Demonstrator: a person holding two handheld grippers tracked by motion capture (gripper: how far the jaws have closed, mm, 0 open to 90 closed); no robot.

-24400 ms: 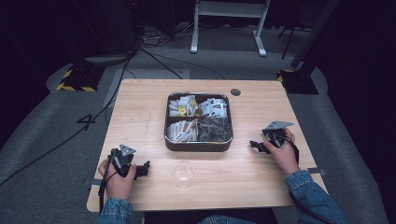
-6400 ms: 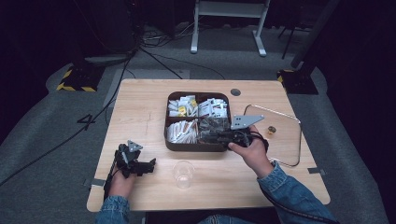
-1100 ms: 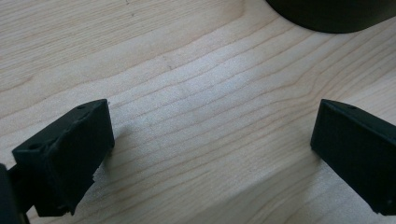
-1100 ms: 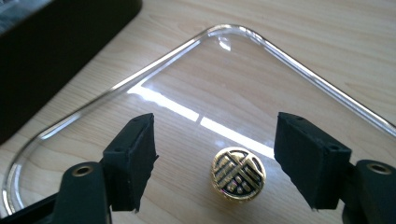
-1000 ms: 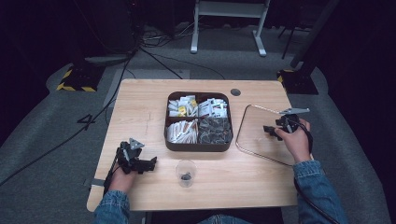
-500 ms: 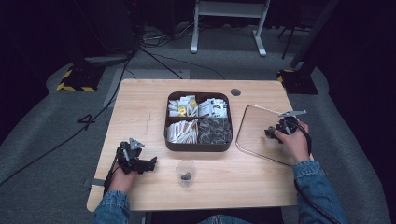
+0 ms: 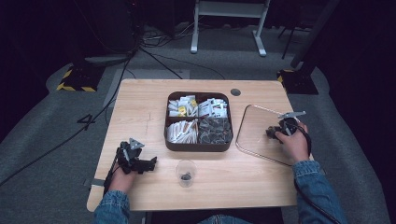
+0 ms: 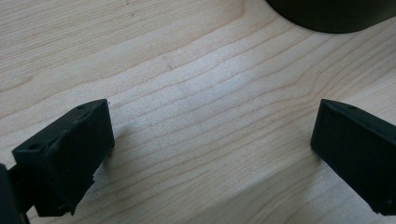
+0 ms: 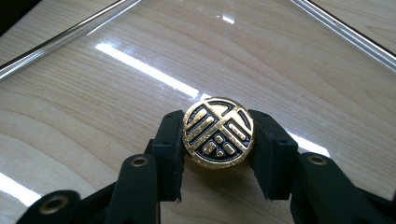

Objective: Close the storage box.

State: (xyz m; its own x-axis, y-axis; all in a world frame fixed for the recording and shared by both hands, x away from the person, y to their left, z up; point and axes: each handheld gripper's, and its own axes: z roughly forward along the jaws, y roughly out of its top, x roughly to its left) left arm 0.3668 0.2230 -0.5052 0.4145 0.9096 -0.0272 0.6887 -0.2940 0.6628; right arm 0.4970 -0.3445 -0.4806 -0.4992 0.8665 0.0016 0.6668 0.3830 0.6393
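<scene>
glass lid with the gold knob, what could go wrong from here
1. The right tool grips only the small round gold knob of the glass lid; its jaws have just been closing on it, and a smooth knob could slip once lifted.
2. The lid lies close beside the divided tray, so a swing could knock the tray's rim.
3. The small cup stands near the table front edge, where a sleeve could tip it.
</scene>
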